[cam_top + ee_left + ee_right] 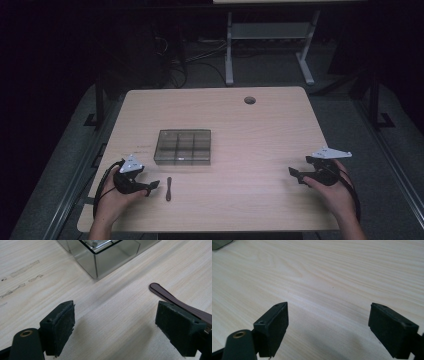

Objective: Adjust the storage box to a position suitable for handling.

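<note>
A clear smoky box (183, 147) divided into several compartments sits a little left of the table's middle; its near corner (100, 257) shows in the left gripper view. A thin dark stick-like tool (169, 188) lies on the wood in front of the box, and its rounded end (160, 290) shows beside the right jaw. My left gripper (151, 188) rests at the near left, just left of the tool, open with bare wood between its pads (113, 330). My right gripper (296, 174) rests at the near right, open over bare wood (328, 330).
The light wooden table (260, 130) has a round cable hole (249, 100) near its far edge. Beyond the table, a white desk frame (270, 45) and cables stand on the dark floor. A corner of the box (219, 243) shows at the top left of the right gripper view.
</note>
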### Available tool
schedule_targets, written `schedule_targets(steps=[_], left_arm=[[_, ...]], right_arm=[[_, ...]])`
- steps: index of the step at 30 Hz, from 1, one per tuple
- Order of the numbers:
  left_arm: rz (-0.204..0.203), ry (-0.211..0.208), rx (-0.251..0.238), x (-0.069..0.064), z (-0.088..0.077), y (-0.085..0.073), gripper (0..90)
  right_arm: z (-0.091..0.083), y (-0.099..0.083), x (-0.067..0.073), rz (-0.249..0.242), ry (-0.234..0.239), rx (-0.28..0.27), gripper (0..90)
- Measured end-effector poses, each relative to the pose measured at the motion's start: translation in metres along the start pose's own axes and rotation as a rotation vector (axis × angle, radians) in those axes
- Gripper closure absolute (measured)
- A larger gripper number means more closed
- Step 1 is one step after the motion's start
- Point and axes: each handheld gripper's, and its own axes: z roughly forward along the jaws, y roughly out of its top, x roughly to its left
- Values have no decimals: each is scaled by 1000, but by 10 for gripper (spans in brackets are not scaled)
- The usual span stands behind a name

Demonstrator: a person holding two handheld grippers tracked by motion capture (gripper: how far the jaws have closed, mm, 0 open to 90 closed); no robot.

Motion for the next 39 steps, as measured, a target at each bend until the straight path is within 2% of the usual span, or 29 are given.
schedule_targets(steps=[13, 14, 19, 24, 28, 29, 31, 33, 34, 37, 38, 39], left_arm=[[3, 15, -11, 2, -7, 3, 167], [5, 11, -15, 2, -8, 3, 230], [4, 8, -6, 5, -10, 4, 248], [2, 16, -18, 7, -16, 7, 356], [-4, 22, -25, 10, -19, 12, 401], [-5, 23, -27, 10, -20, 13, 444], [-2, 18, -22, 13, -21, 16, 455], [-5, 16, -22, 15, -22, 18, 512], [-7, 16, -22, 17, -24, 20, 571], [-4, 18, -21, 19, -25, 22, 613], [-11, 12, -22, 19, -25, 23, 682], [-6, 6, -15, 20, -26, 24, 682]], right_arm=[[-1, 1, 3, -6, -4, -6, 145], [-1, 2, 4, -6, -8, -6, 145], [2, 4, 6, -12, 1, -9, 145], [5, 4, 9, -34, 11, -5, 145], [4, 3, 12, -37, 21, -8, 145], [3, 4, 12, -41, 16, -13, 145], [3, 4, 12, -42, 16, -18, 145], [2, 4, 12, -44, 15, -17, 145], [3, 4, 11, -42, 16, -18, 145], [2, 4, 11, -40, 11, -16, 145], [1, 3, 10, -40, 12, -20, 145], [1, 3, 10, -40, 12, -20, 145]])
